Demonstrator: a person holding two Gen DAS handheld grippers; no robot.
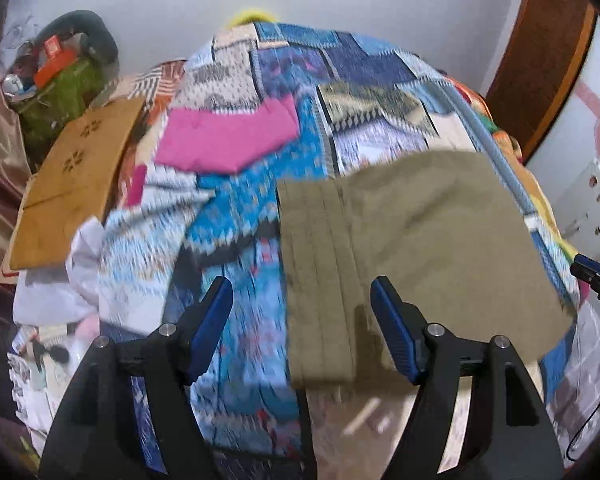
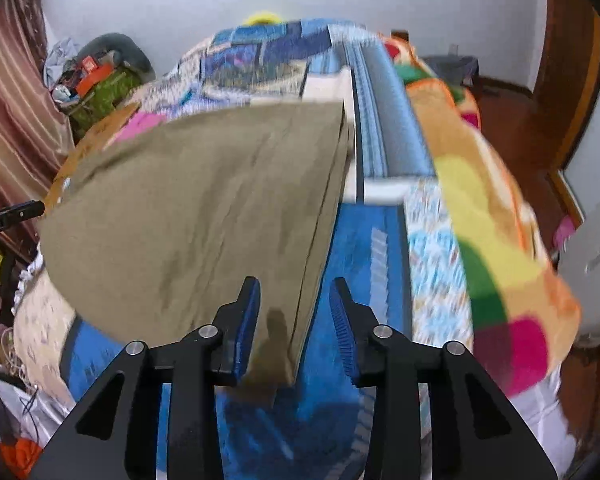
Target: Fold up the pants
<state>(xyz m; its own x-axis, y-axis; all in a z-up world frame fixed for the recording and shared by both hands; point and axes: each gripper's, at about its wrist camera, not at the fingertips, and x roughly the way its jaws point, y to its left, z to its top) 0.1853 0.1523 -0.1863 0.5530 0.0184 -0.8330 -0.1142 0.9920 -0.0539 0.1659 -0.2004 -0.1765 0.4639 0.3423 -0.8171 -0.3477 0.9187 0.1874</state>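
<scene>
Pants lie on the bed, already folded into a thick flat stack toward its right side; left tool released, jaws wide over the stack's near left corner; right tool also parted, near right corner between its pads, not pinched; likely one more fold or a tidy-up remains.

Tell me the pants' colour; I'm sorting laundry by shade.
Plain olive-khaki pants, no pattern; clearest in the right wrist view.
</scene>
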